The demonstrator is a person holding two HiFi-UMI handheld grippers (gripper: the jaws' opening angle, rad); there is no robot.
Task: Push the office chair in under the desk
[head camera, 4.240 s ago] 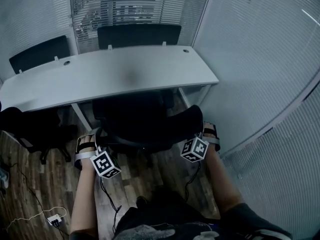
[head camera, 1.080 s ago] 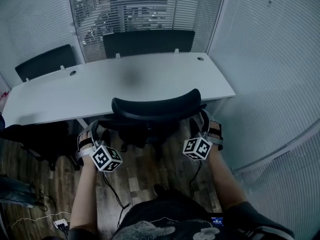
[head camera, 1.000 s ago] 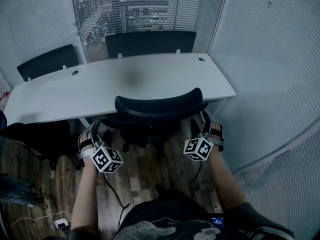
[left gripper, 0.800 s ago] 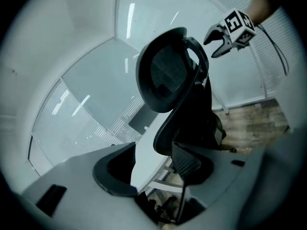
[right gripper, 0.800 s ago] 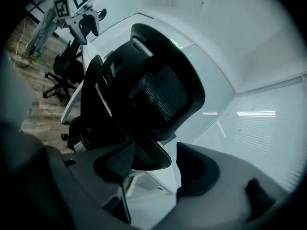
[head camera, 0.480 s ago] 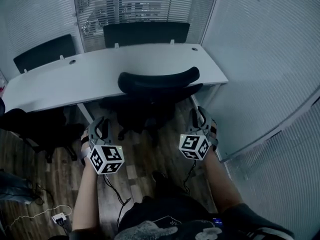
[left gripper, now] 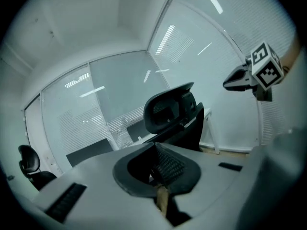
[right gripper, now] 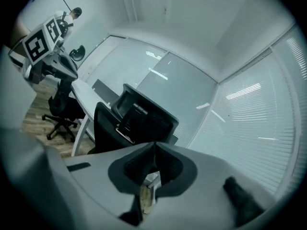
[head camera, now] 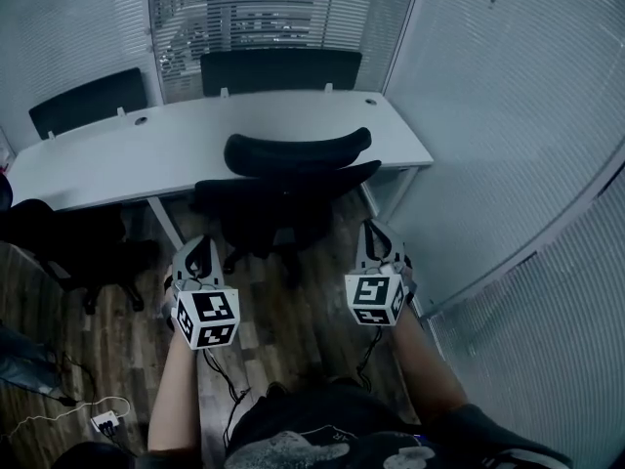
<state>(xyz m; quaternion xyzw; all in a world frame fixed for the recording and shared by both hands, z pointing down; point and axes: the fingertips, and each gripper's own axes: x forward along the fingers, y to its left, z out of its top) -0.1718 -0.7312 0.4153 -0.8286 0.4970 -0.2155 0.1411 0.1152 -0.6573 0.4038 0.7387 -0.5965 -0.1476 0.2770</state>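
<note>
Chair (head camera: 296, 152) pushed up to white table (head camera: 107, 164), glass-walled room. Left gripper (head camera: 200, 252) and right gripper (head camera: 377, 234) held level, near side, both just closed on nothing.

Both forearms (head camera: 176, 389) reach forward side by side; left gripper (head camera: 200, 245) and right gripper (head camera: 379, 234) point away, roughly level, jaws just closed together, nothing between

A small office had glass walls (head camera: 508, 115) covered in horizontal blinds and a slatted window (head camera: 244, 13) at the back. The floor (head camera: 283, 320) was dark wood planking. Behind a long white desk (head camera: 146, 154) stood a black chair (head camera: 278, 66) and a second chair (head camera: 88, 96); a wheeled chair (head camera: 59, 237) sat left.
</note>
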